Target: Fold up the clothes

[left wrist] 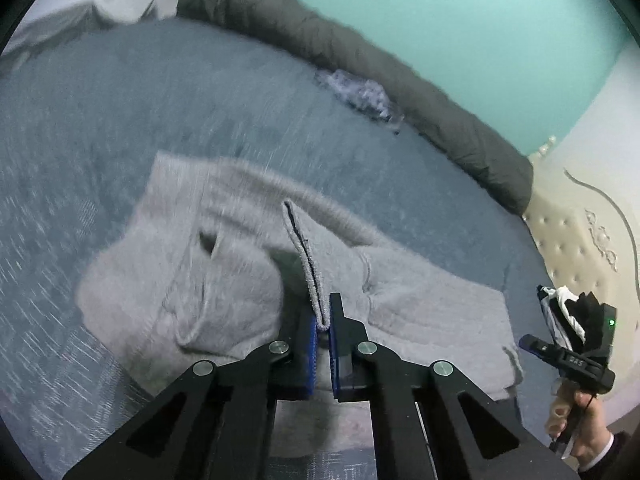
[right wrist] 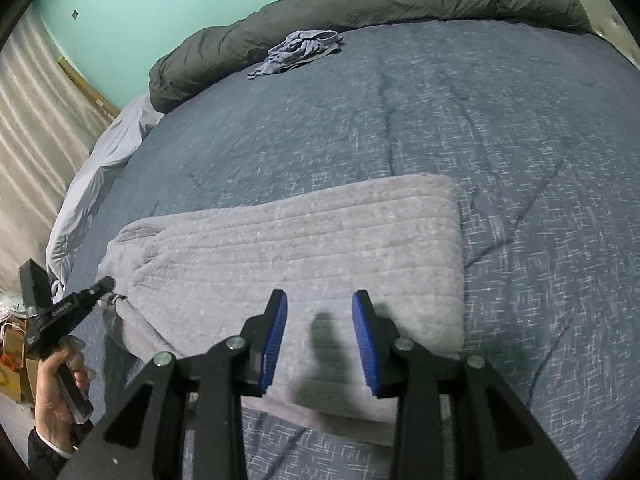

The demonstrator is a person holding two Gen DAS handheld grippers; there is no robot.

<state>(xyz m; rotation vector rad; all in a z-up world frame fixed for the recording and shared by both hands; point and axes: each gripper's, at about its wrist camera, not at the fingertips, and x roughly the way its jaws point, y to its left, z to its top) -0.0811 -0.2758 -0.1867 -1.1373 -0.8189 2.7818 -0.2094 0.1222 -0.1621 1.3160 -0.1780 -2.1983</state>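
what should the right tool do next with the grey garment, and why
Probably lower the right tool and close on the grey garment edge below it. Its jaws are open and empty above the fabric, while the left tool already pinches a raised fold, so a second grip would let both carry the fold.

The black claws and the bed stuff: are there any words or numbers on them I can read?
"DAS", perhaps: small pale marks on the side of the right claw in the left wrist view, too small to be sure of.
A pale strip of print on the side of the left claw in the right wrist view: too blurred to read.
Nothing written shows on the grey garment, the blue bedcover or the green wall.
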